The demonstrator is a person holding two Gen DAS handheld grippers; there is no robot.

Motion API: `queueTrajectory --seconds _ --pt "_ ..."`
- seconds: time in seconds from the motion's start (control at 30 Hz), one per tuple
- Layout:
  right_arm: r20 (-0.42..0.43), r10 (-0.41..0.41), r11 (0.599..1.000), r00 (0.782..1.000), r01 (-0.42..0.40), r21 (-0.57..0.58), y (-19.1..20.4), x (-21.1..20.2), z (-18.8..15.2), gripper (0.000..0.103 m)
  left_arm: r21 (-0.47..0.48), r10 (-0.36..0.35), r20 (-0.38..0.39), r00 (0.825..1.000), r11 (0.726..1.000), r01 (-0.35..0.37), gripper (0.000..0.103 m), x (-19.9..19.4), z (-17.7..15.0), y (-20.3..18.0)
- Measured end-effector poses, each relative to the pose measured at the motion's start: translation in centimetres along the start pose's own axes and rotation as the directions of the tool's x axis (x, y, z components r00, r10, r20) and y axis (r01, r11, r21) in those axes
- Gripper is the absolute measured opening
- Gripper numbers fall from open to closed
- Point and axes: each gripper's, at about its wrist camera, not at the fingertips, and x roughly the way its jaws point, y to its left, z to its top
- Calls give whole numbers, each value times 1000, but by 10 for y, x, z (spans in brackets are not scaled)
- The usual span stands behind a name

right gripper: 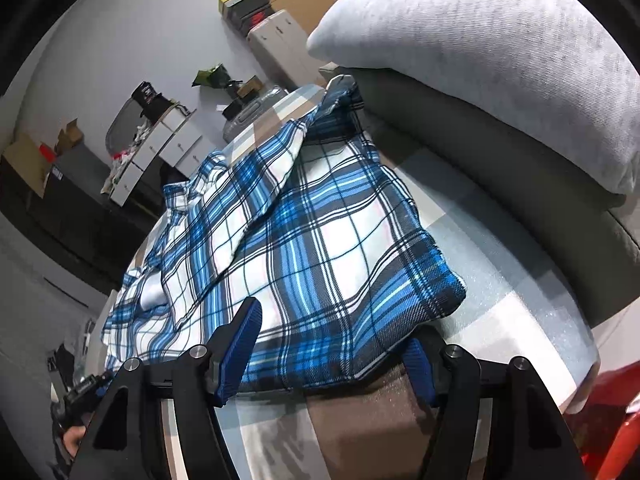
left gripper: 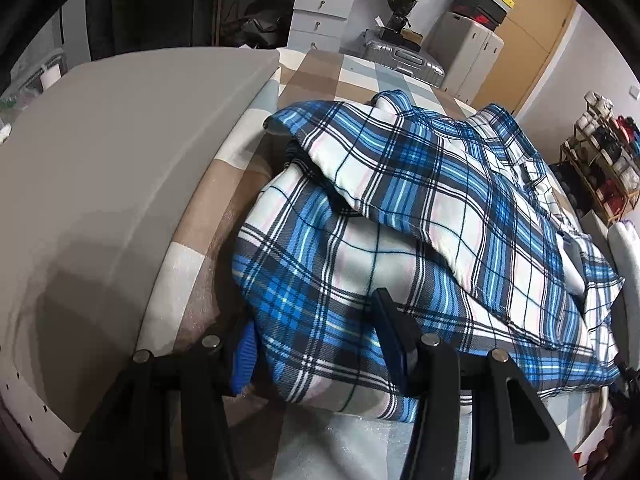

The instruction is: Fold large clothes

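A blue, white and black plaid shirt [left gripper: 420, 208] lies partly folded on a checked bedspread [left gripper: 320, 76], one sleeve laid across its body. In the left wrist view my left gripper [left gripper: 320, 344] is open, its jaws wide apart astride the shirt's near corner, one finger [left gripper: 244, 360] at the edge and the other [left gripper: 394, 332] on top of the cloth. In the right wrist view the same shirt [right gripper: 304, 240] fills the middle. My right gripper [right gripper: 332, 348] is open, jaws wide, astride the shirt's near hem, the left finger [right gripper: 240, 344] above the cloth.
A grey headboard cushion [left gripper: 100, 168] runs along the bed's left side. A pale pillow [right gripper: 500, 52] lies on a grey cushion [right gripper: 520, 184] to the right. A suitcase [left gripper: 404, 56], drawers [left gripper: 316, 12], boxes and a shelf [left gripper: 604, 160] stand around the bed.
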Motion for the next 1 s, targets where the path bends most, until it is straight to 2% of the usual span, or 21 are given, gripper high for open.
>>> queueTrajectory --seconds 0.1,0.17,0.2,0.23,0.27,0.3,0.37,0.4,0.63,0.87,0.93,1.0 --pt "6 -6 1000 1000 6 11 -2 1 3 66 3 4 20 1000 1000 -4 47 0 -1 -1" --pt "11 -13 1000 1000 13 16 -2 2 5 66 1 13 44 999 1000 -13 41 0 -2 0" --pt "16 -19 1000 1000 18 19 -2 3 7 66 0 37 65 997 999 -37 23 -2 -3 1" --pt "22 -28 999 999 27 19 -1 4 8 64 6 40 76 996 999 -41 0 -2 -4 2" --pt "28 -46 999 999 45 15 0 6 9 50 14 37 72 997 999 -38 0 -1 -4 2" --pt "29 -76 997 997 75 7 1 9 10 28 10 38 80 996 999 -39 0 -1 -5 2" --pt "31 -172 984 985 173 -35 5 14 9 10 19 41 93 995 999 -43 0 -2 -7 0" --pt "31 -171 984 985 173 -47 6 14 9 7 28 49 95 994 998 -52 0 -3 -8 0" --pt "60 -182 977 982 187 -104 12 3 3 4 47 43 77 996 998 -47 0 -17 -23 3" --pt "34 -212 974 977 215 -79 -4 -11 -1 6 108 13 16 1000 994 -14 0 -33 -40 -7" --pt "16 -215 973 976 216 -80 -6 -13 1 14 99 -2 10 1000 995 1 0 -37 -40 -6" --pt "21 -223 972 975 224 -74 -5 -18 4 29 63 -21 10 1000 998 20 1 -44 -33 -1"
